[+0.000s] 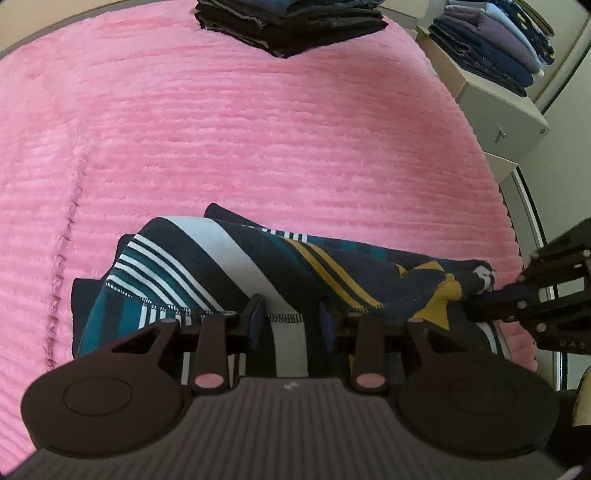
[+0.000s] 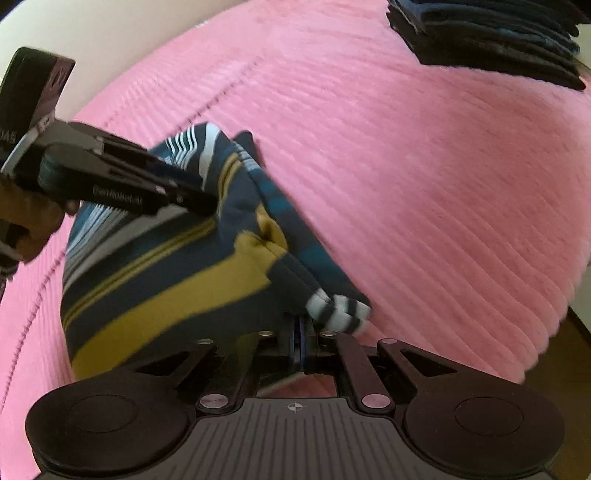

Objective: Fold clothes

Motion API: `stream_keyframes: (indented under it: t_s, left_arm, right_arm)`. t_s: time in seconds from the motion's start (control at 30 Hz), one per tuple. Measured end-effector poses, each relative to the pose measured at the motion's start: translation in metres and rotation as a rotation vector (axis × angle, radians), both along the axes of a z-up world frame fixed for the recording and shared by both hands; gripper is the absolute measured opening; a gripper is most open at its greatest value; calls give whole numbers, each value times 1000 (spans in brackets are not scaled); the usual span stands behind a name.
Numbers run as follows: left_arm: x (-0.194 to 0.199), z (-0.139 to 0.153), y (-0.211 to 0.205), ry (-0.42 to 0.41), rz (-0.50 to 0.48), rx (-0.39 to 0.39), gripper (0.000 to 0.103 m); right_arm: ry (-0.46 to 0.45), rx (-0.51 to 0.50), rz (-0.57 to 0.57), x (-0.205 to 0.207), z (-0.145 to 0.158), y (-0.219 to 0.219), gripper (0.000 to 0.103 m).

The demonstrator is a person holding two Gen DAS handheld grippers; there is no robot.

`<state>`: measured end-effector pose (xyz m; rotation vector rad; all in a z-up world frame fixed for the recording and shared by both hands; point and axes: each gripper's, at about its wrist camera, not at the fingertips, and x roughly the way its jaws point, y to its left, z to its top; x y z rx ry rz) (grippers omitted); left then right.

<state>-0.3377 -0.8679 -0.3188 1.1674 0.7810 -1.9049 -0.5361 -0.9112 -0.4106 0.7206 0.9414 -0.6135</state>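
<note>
A striped garment (image 1: pixel 236 266) in navy, teal, white and mustard lies bunched on the pink ribbed blanket (image 1: pixel 258 129). My left gripper (image 1: pixel 291 317) hovers over its near hem, open, with a white stripe showing between the fingers. In the right wrist view the same garment (image 2: pixel 166 266) stretches from the left gripper (image 2: pixel 199 199) down to my right gripper (image 2: pixel 301 332). The right gripper is shut on the garment's edge beside a navy-and-white striped cuff (image 2: pixel 336 310). It also shows at the right edge of the left wrist view, the right gripper (image 1: pixel 484 291) pinching the garment's end.
A stack of folded dark clothes (image 1: pixel 291 26) sits at the blanket's far edge, also seen as the dark stack (image 2: pixel 498 40). A white shelf unit (image 1: pixel 491 99) with folded blue and purple clothes stands at the far right. A hand (image 2: pixel 26 218) holds the left gripper.
</note>
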Motion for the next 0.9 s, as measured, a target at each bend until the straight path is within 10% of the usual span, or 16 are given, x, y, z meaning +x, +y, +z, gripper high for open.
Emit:
stream_keyframes:
  t_s: [0.13,0.2,0.23,0.27,0.6,0.9]
  left_arm:
    - [-3,6,0,-22,3,21,30]
    - [0,14,2,-32,14,21,29]
    - [4,18,4,-37,30,19,29]
    - [9,22,7,-42,49,19,29]
    - [66,39,99,-251,35,3,29]
    - [86,56,187,-318,-47,-37,28]
  right_arm:
    - [12,0,40,2,13,-3,3]
    - [-16,-27,66,0,24,-1,30]
    - [-24,-31,84,0,28,0,70]
    - [-30,-29,103,-1,31,2,82]
    - [-54,1,275,13,46,35,82]
    - [-13,115,184,54,38,89,82]
